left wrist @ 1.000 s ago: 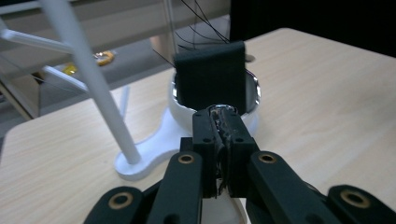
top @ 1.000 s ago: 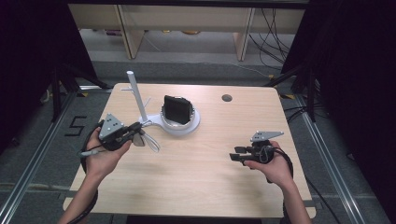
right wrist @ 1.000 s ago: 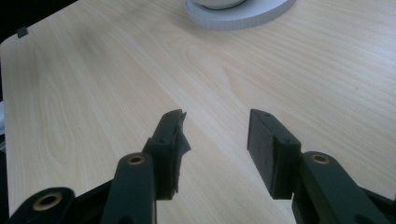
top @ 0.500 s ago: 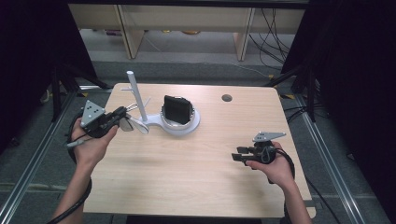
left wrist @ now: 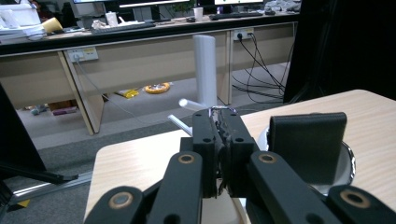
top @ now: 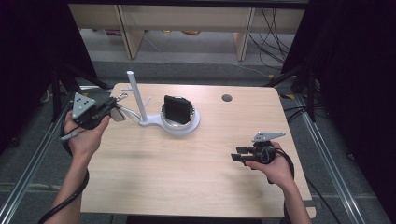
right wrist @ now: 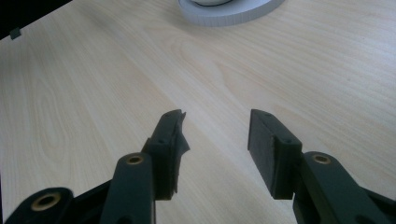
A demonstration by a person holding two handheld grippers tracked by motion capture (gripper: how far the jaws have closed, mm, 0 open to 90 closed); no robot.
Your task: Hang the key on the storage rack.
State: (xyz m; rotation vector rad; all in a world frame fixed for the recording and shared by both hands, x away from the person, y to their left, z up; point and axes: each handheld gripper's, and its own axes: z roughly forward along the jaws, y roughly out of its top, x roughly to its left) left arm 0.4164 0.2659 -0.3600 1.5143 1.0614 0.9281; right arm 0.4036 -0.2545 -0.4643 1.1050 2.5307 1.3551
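Nearest the person, at about 4 o'clock on the pale wooden table (top: pixel 187 182), the right hand (top: pixel 276 169) holds the right gripper (top: pixel 236 155) low over the bare wood, pointing toward 9 o'clock. Its jaws are spread, with nothing but wood grain between them in the right gripper view, where the right gripper (right wrist: pixel 215 123) faces the edge of a white round base at 12 o'clock of that view. A grey three-cornered plate (top: pixel 268 136) sits on top of it.

Farther off, at roughly 10 o'clock on the table and right at its left edge, the left hand (top: pixel 84 137) lifts the left gripper (top: pixel 112 104), which points toward 3 o'clock. Its jaws are pressed together on a silvery metal item (top: pixel 120 112); in the left gripper view a thin wire loop of that silvery metal item (left wrist: pixel 220 109) curves over the tips of the left gripper (left wrist: pixel 218 116). What the item is cannot be told. It hangs just beside the white stand's upright post (top: pixel 133 93), near the short pegs that branch from it.

Just past that, around 11 to 12 o'clock, the white stand's round base (top: pixel 183 128) rests on the table, and a black block (top: pixel 176 109) stands upright in it; the left gripper view shows the black block (left wrist: pixel 306 144) at 3 o'clock of the jaws.

At 1 o'clock, near the far edge, is a small round hole (top: pixel 227 98) in the tabletop.
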